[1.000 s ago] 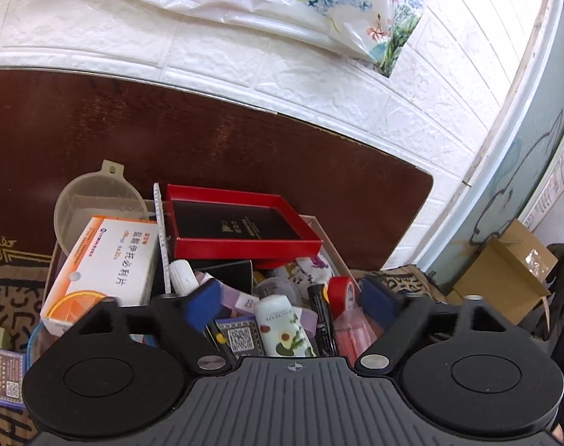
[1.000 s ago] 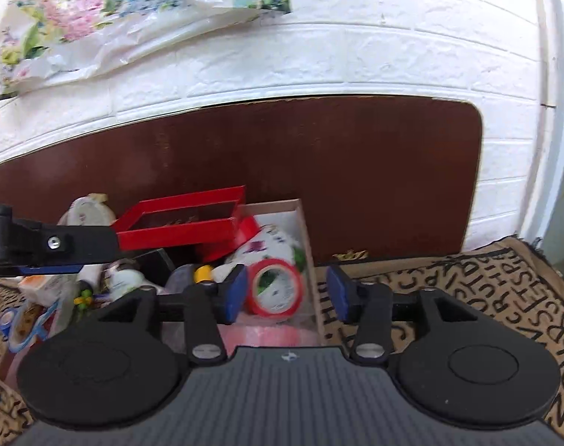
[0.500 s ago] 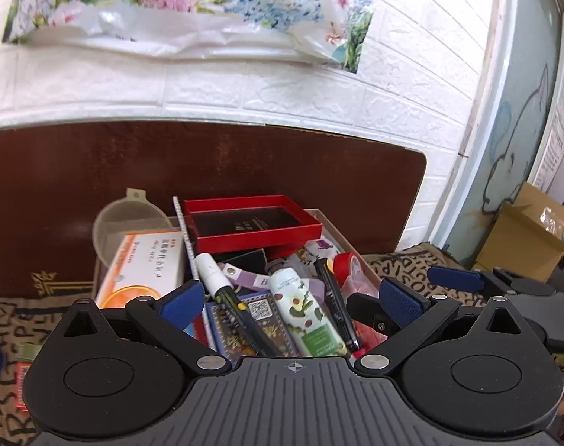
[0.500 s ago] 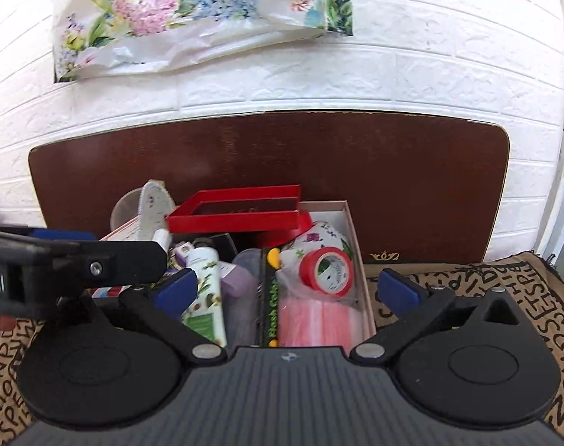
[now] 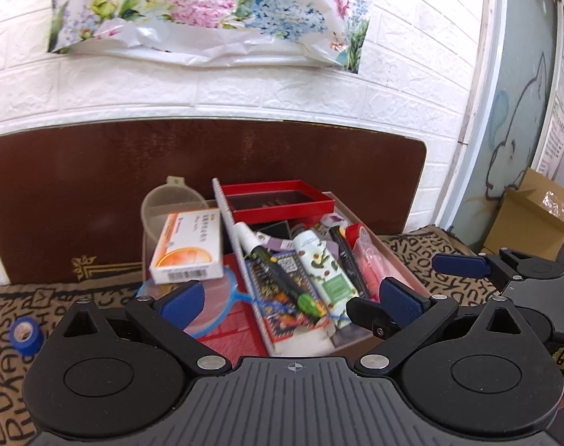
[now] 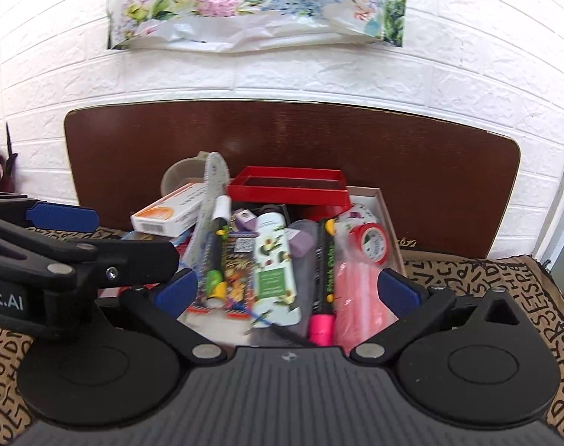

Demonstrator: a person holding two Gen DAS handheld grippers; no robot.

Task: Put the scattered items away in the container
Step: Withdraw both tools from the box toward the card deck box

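A shallow cardboard box [image 5: 400, 260] [image 6: 387, 212] sits on the patterned mat against the brown board, packed with items: a red tray [image 5: 278, 200] [image 6: 293, 186], an orange-and-white medicine box [image 5: 189, 249] [image 6: 170, 212], a white avocado-print tube [image 5: 319, 260] [image 6: 274, 260], a red tape roll [image 6: 371, 241], pens and a pink packet [image 6: 356, 297]. My left gripper [image 5: 289, 303] is open and empty, above the box's near edge. My right gripper [image 6: 287, 293] is open and empty, also at the near edge.
A blue tape roll [image 5: 25, 334] lies on the mat left of the box. A clear plastic cup [image 5: 170, 200] stands at the box's back left. A cardboard carton [image 5: 527, 219] is at the far right. A floral bag [image 5: 207, 11] hangs on the white brick wall.
Both grippers have pulled back and up from the box, so more of it shows. The right gripper's jaws have opened wide.
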